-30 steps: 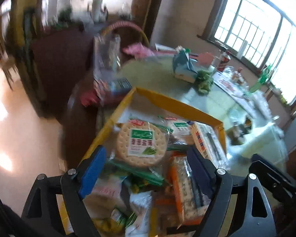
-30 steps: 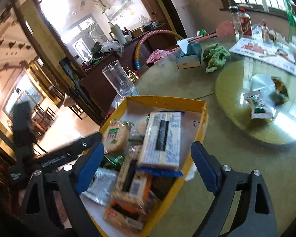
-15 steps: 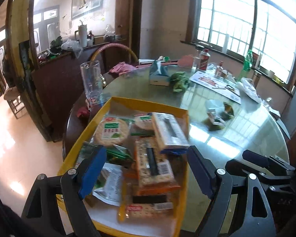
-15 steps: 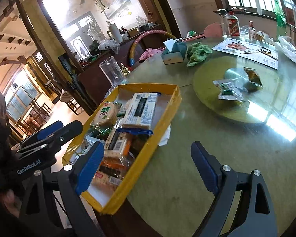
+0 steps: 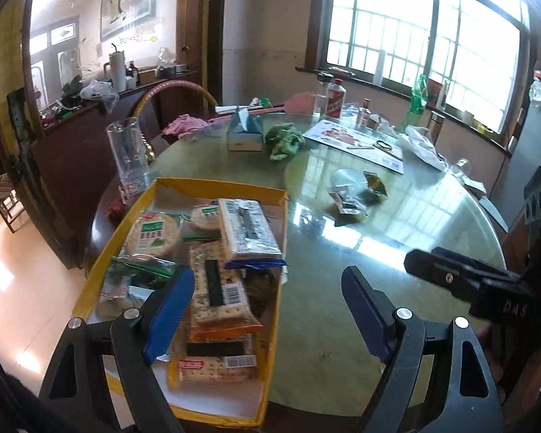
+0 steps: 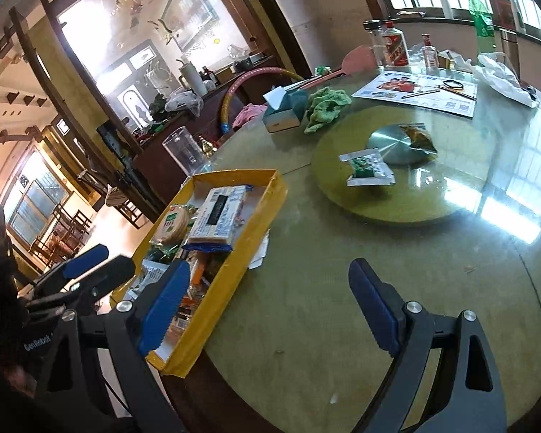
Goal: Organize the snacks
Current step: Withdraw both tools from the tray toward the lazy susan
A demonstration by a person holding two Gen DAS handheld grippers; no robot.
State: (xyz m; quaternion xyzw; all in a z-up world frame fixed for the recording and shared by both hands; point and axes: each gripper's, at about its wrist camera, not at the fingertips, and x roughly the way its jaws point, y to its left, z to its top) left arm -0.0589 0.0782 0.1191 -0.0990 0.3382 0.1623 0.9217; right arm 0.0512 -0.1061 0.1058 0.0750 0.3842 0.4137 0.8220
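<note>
Round glass worktop (image 5: pixel 342 310) under big window, cluttered far side. Left edge: yellow tray (image 5: pixel 212 184) piled with cracker packs (image 5: pixel 247 229), round biscuit pack (image 5: pixel 152 234) among them. Left tongs (image 5: pixel 267 315) open, empty, hovering over tray's near end. Middle: two loose snack packets (image 6: pixel 369 170) on turntable (image 6: pixel 396 213), well apart from tray, seemingly yet to collect. Right tongs (image 6: pixel 268 308) open, empty, above bare glass. Job looks mostly done.

home dining room | round glass-topped table (image 5: pixel 342 306) with turntable (image 6: pixel 396 195) | far sideboard (image 5: pixel 90 115) | wooden chairs (image 6: pixel 68 223)
</note>
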